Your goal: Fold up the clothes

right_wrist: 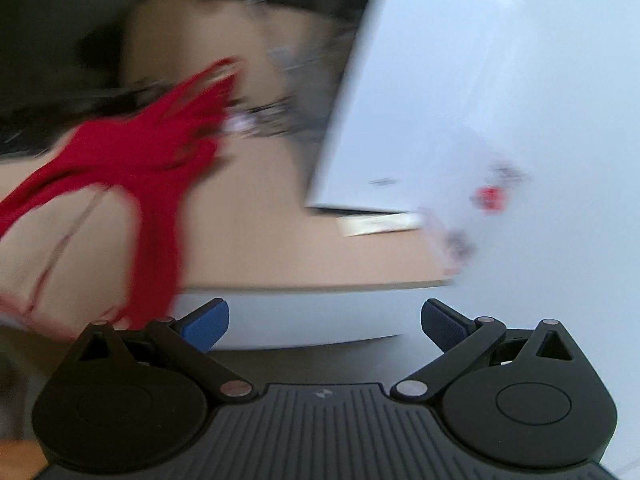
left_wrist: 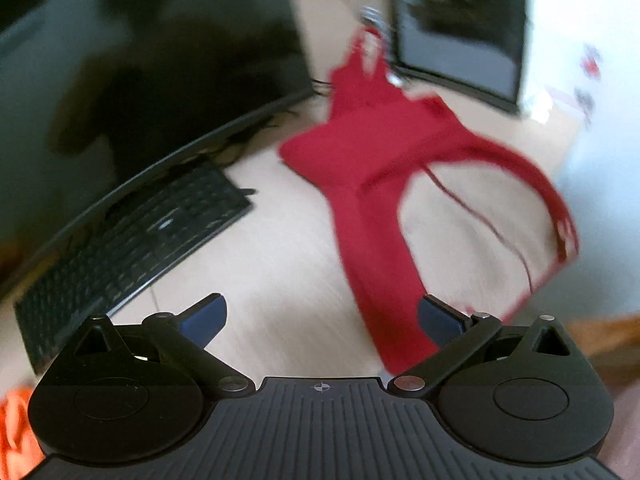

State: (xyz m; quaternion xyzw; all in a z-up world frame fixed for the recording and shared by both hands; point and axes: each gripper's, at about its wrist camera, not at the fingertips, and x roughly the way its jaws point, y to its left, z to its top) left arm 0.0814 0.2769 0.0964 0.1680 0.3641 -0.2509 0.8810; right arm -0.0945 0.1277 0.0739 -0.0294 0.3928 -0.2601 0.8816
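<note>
Garment: the red knitted top with thin straps [left_wrist: 372,148] lies spread on the pale wooden surface [left_wrist: 260,248], between the black keyboard [left_wrist: 132,224] and the white box [right_wrist: 460,100]; I judge it is laid flat so that its edges can be reached for folding.
Left gripper: the left gripper [left_wrist: 322,320] stands wide with nothing between its 2 blue pads, and its right pad is just beside the lower hem.
Right gripper: the right gripper [right_wrist: 325,322] is also wide and holds nothing; it is at the surface edge, to the right of the top.
Stage: probably the start, no fold is visible.
Limit: both views are blurred.
</note>
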